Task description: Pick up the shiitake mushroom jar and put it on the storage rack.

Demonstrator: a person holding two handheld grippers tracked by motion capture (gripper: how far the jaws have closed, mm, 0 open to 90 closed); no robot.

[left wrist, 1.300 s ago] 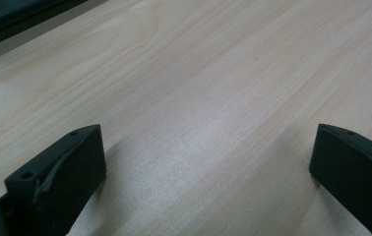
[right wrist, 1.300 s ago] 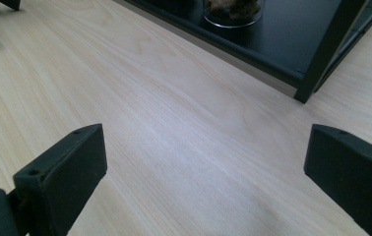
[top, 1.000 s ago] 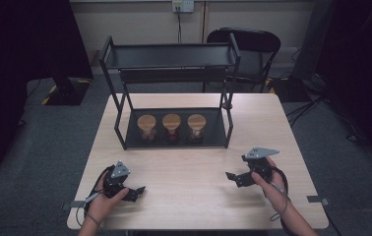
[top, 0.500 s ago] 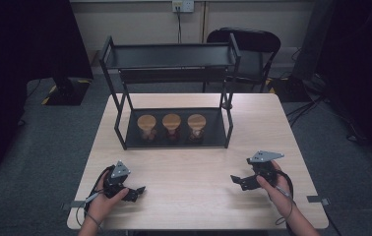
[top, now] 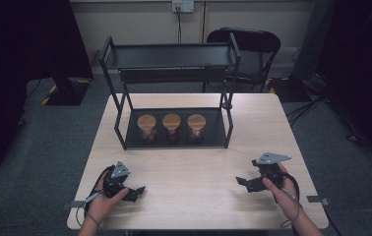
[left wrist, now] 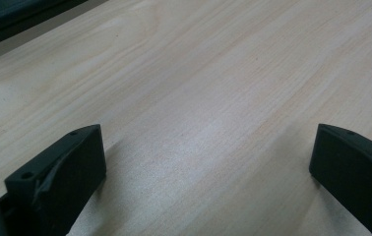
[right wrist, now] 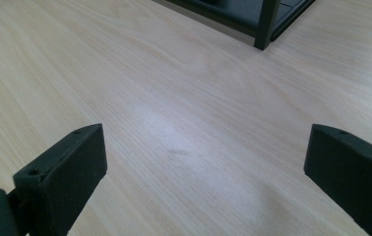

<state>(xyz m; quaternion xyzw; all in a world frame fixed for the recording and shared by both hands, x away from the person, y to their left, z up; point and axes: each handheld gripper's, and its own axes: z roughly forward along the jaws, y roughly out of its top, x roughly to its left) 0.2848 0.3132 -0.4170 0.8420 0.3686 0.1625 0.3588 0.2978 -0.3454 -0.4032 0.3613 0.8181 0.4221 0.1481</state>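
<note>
1. The left gripper [top: 134,190] rests low on the table [top: 194,196] near its front edge, held in the person's left hand [top: 106,200]. Its jaws stand wide apart with bare wood between them, as the left gripper view makes plain (nothing is pinched).

2. The right gripper [top: 243,182] sits a little above the wood on the opposite side, the right hand [top: 281,189] wrapped round its body. Its jaws are spread just as wide, and its own view shows empty tabletop [right wrist: 184,123] between them.

3. Both tools point inward and forward. I'd judge this a ready stance: jaws open, hands parked where either can go in.

4. Ahead of both grippers, well apart from them, stands the black rack [top: 174,59]. One of its legs [right wrist: 266,24] shows at the top of the right gripper view.

5. On the rack's lower shelf [top: 218,137] stand three wooden-topped cups [top: 171,123] in a row, upright and close together. They lie forward of the right gripper and off towards the left one, and the reverse for the left gripper; the middle cup sits roughly between the two.

6. The top shelf overhangs them, so reaching one likely means going in low from the front.
</note>
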